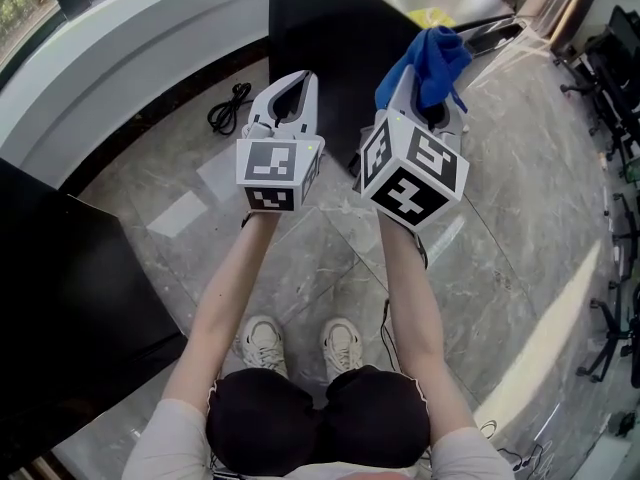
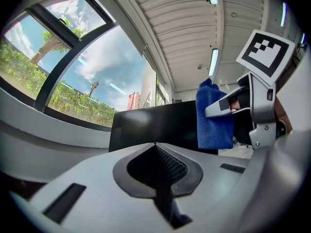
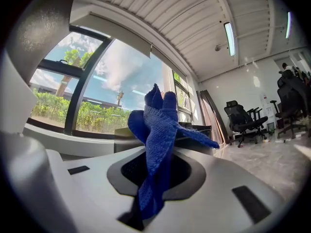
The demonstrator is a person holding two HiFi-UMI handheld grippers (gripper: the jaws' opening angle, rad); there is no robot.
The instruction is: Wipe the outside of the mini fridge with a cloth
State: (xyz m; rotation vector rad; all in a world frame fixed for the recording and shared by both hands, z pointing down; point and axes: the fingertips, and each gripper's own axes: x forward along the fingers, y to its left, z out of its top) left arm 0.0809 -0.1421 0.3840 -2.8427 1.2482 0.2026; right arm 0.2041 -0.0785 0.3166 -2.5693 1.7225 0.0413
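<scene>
Two grippers raised before me: my left gripper (image 1: pixel 292 86) is pinched together and empty, my right gripper (image 1: pixel 412 93) clamps the cloth (image 1: pixel 432 56). The fridge (image 1: pixel 335 38), an upright black box, stands straight ahead beyond both. The right looks nearer it.

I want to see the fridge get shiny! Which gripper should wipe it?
Right, probably. The right gripper is shut on the cloth, raised toward the fridge. The left gripper is shut and empty, so it has nothing to wipe with.
</scene>
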